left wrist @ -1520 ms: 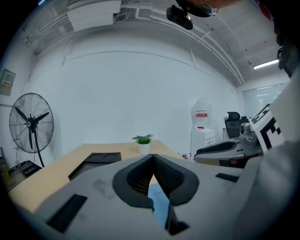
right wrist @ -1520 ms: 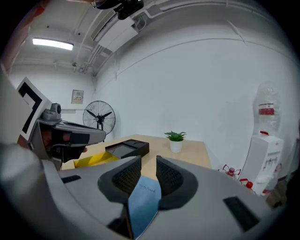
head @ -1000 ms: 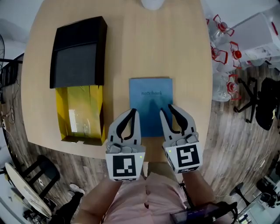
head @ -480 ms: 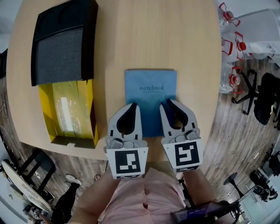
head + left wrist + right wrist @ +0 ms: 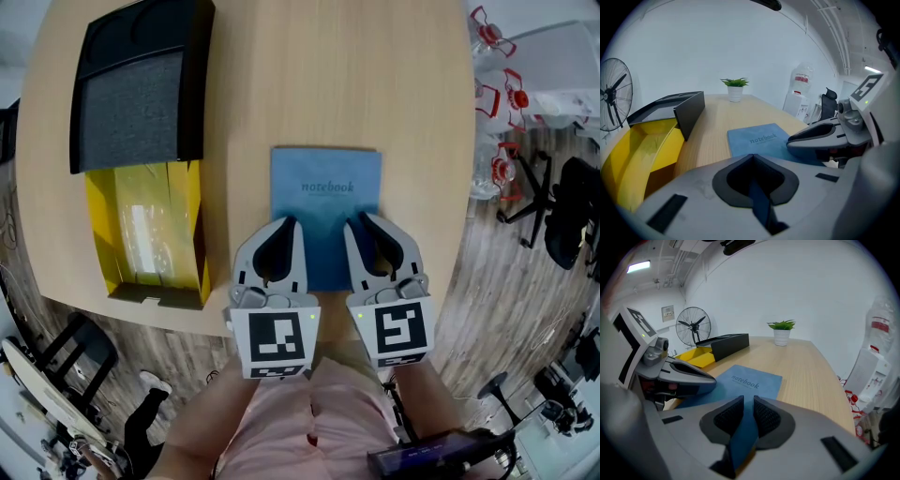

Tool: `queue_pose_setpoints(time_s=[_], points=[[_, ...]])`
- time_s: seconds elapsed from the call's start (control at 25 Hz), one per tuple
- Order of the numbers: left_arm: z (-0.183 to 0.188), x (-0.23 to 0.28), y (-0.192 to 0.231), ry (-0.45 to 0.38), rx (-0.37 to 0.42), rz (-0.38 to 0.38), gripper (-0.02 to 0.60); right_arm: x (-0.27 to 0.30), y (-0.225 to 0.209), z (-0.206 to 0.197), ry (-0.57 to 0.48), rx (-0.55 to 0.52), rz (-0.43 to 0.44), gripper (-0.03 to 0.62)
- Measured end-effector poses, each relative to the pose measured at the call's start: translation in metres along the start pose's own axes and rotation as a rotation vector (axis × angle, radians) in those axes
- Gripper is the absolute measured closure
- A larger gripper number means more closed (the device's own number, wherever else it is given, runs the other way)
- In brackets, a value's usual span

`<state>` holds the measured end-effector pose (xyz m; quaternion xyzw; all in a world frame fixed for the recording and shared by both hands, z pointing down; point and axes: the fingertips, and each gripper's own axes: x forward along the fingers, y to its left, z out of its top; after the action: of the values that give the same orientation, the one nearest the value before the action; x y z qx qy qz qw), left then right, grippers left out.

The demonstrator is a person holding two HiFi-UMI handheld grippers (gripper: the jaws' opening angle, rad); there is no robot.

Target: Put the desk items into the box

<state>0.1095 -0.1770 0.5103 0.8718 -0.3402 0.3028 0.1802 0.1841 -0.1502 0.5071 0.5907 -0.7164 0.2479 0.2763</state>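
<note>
fingertips point(image 5: 299, 253) above notebook point(image 5: 326, 199), near half | left gripper point(image 5: 289, 223) closed | right gripper point(image 5: 362, 221) ajar

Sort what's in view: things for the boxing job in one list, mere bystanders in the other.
For the job:
- notebook
- yellow box and its black lid
- left gripper, right gripper, both over the notebook

Just lying about:
- potted plant
- fan
- water bottles
- office chair

Bright, even light; glare streaks the glossy yellow open box point(image 5: 173, 234); fisheye bending and dark corners ring both gripper views.
</note>
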Motion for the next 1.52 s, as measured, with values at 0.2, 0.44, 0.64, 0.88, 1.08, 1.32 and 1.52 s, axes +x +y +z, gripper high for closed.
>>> queue_pose_setpoints(time_s=[0.2,0.44,0.64,0.88,1.08,1.32,1.52], points=[[-0.010,-0.009,-0.008,0.014,0.017,0.002,0.571,-0.007,0.006,-0.008,0.000,-0.023,0.016,0.528],[-0.021,-0.020,-0.017,0.018,0.014,0.019,0.572,-0.019,0.014,-0.020,0.006,-0.029,0.021,0.528],[-0.032,-0.032,-0.027,0.014,0.013,0.024,0.571,-0.032,0.022,-0.032,0.016,-0.019,0.023,0.528],[-0.049,-0.048,-0.038,0.011,0.014,0.030,0.572,-0.047,0.034,-0.049,0.018,-0.019,0.030,0.528],[-0.061,-0.060,-0.047,0.012,0.006,0.033,0.572,-0.061,0.043,-0.062,0.027,-0.030,0.038,0.528],[-0.076,-0.076,-0.059,0.011,0.006,0.035,0.572,-0.076,0.055,-0.077,0.033,-0.038,0.037,0.528],[-0.093,-0.084,-0.067,0.030,-0.012,0.039,0.571,-0.085,0.062,-0.087,0.044,-0.040,0.038,0.528]])
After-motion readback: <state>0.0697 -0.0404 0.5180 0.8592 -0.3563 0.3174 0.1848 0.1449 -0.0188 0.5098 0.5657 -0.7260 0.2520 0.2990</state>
